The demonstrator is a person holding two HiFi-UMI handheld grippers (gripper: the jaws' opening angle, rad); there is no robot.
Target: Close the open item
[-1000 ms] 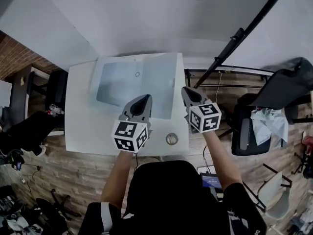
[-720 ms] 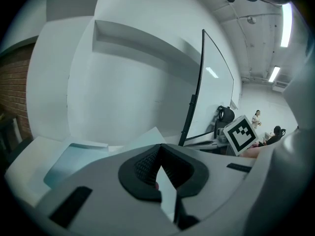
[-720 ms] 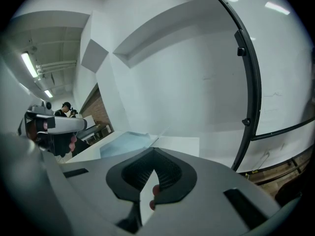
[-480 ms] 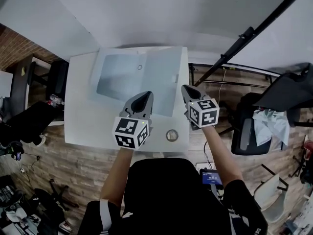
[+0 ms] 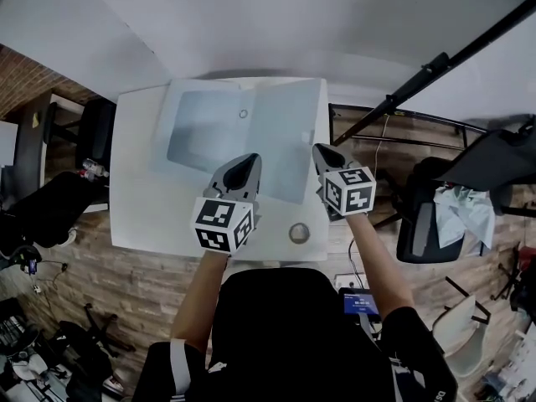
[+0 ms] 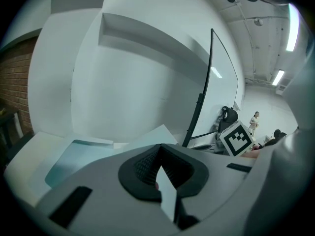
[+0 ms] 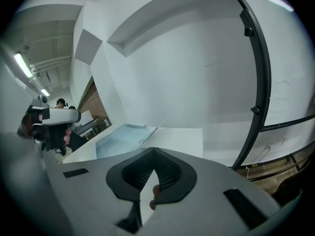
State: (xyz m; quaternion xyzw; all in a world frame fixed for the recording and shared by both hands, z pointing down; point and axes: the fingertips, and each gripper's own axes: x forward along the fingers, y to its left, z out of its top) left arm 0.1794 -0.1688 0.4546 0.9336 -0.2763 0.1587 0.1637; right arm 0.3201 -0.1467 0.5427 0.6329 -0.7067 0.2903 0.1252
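A pale blue, see-through folder (image 5: 209, 132) lies open and flat on the white table (image 5: 134, 208), with a small round snap (image 5: 243, 114) near its far middle. Its right flap (image 5: 280, 153) reaches toward the table's right edge. My left gripper (image 5: 245, 159) hovers over the folder's near edge, jaws together and holding nothing. My right gripper (image 5: 319, 149) hangs by the right flap's outer edge, also shut and empty. The left gripper view shows the folder (image 6: 74, 156) low at left beyond the left gripper (image 6: 158, 146). In the right gripper view the folder (image 7: 120, 139) lies ahead of the right gripper (image 7: 153, 150).
A round metal grommet (image 5: 298, 233) sits in the table's near right corner. A black pole (image 5: 435, 65) slants past the table's right side above a black frame. A black chair (image 5: 94, 153) stands at the left, an office chair (image 5: 431, 220) with clothes at the right.
The head view has drifted a little, so the table sits slightly lower and further right in the frame. Both grippers stay shut in about the same place over the folder's near side.
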